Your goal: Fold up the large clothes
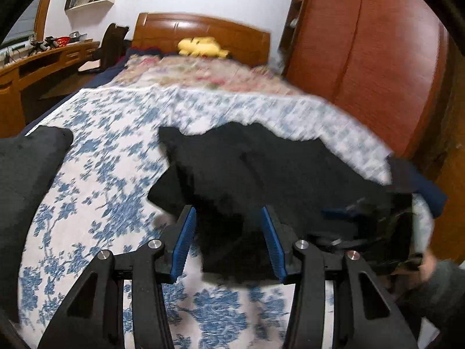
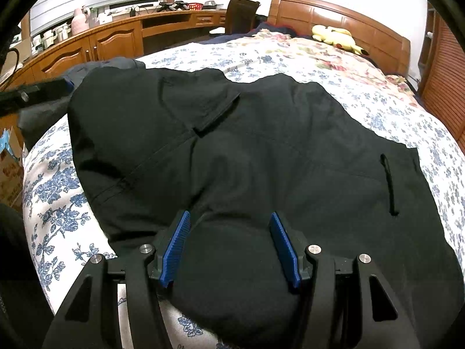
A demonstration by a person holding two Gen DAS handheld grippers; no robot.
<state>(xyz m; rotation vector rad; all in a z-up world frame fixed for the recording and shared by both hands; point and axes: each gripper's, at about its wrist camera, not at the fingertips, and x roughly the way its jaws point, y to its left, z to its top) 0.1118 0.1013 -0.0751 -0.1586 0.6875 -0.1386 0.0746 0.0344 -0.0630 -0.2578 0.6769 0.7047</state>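
Note:
A large black garment (image 2: 261,157) lies spread on the blue-flowered bedspread (image 2: 377,107), a short sleeve folded over near its upper left and a slit pocket at its right. My right gripper (image 2: 229,218) is open, its blue pads (image 2: 175,244) on either side of a raised fold at the garment's near edge. In the blurred left wrist view the same garment (image 1: 261,174) lies ahead, and my left gripper (image 1: 228,215) is open just over its near corner. The right gripper shows there at the garment's right edge (image 1: 348,218).
A wooden headboard (image 2: 348,20) and a yellow plush toy (image 2: 334,36) are at the bed's far end. A wooden desk with cabinets (image 2: 101,40) runs along the left. A red-brown wardrobe (image 1: 363,58) stands right of the bed. A dark cushion (image 1: 26,174) lies at the left.

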